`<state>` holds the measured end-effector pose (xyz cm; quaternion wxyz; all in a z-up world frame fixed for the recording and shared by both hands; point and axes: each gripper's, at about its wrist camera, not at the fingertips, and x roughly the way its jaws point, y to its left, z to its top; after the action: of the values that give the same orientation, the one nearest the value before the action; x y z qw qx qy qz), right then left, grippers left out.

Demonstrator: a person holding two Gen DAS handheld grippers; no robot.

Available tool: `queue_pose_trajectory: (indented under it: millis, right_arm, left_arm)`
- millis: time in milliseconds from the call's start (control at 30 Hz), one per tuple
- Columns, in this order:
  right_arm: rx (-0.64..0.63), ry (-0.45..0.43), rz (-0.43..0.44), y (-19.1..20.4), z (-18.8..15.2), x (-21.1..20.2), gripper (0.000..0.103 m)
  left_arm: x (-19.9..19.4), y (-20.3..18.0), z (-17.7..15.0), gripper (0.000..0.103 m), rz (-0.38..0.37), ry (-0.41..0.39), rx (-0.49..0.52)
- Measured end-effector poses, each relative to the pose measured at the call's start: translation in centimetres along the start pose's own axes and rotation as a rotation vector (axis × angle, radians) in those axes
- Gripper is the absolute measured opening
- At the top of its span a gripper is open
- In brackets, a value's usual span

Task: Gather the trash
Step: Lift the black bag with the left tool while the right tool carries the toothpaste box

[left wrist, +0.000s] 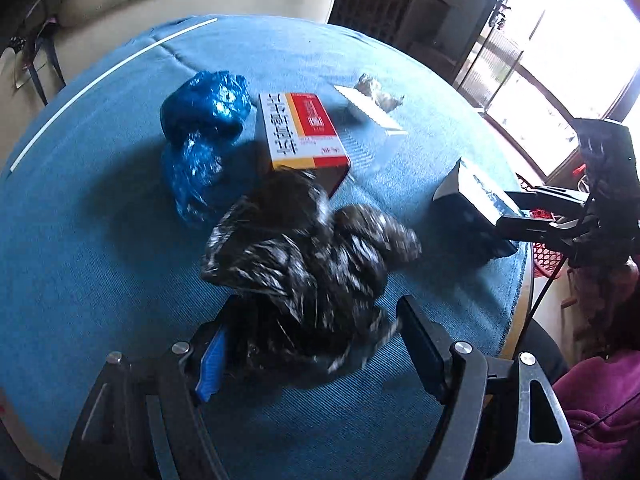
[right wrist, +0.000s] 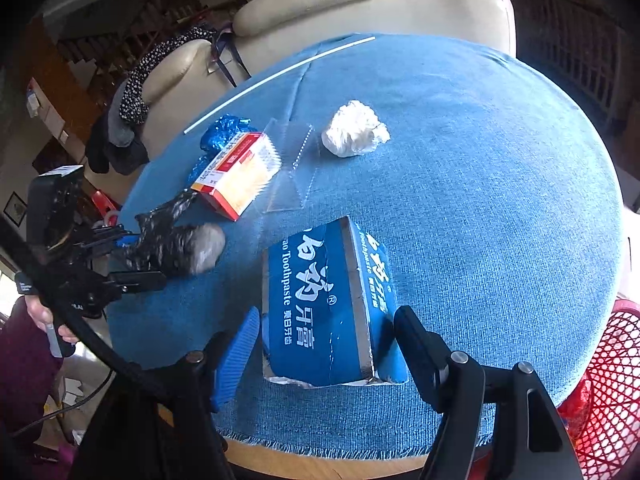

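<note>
Black plastic bag (left wrist: 308, 264) between open left tool (left wrist: 316, 344)

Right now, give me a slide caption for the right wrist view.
Right tongs open around a blue toothpaste box on the blue tablecloth, red basket alongside.
</note>
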<state>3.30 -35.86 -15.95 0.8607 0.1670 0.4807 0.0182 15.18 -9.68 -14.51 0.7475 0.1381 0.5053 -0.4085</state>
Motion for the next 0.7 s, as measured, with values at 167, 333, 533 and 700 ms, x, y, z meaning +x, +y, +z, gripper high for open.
queue_pose_trajectory:
  millis: [167, 333, 533, 700]
  right_arm:
    - [-0.030, -0.001, -0.034, 0.8, 0.1, 0.0, 0.073]
    - [-0.064, 0.000, -0.085, 1.4, 0.0, 0.1, 0.073]
    - [-0.075, 0.003, -0.113, 1.3, -0.4, 0.6, 0.073]
    - [-0.076, -0.028, -0.131, 1.0, -0.7, 0.3, 0.066]
  left_arm:
    - [-0.6, -2.3, -0.8, 0.078, 0.010, -0.030, 0.004]
    - [-1.9, -4.1, -1.0, 0.078, -0.029, -0.074, -0.006]
    - [-0.4, -4.5, 0.7, 0.078, 0.081, -0.039, 0.006]
    - [0.5, -3.8, 1.1, 0.077, 0.109, -0.044, -0.030]
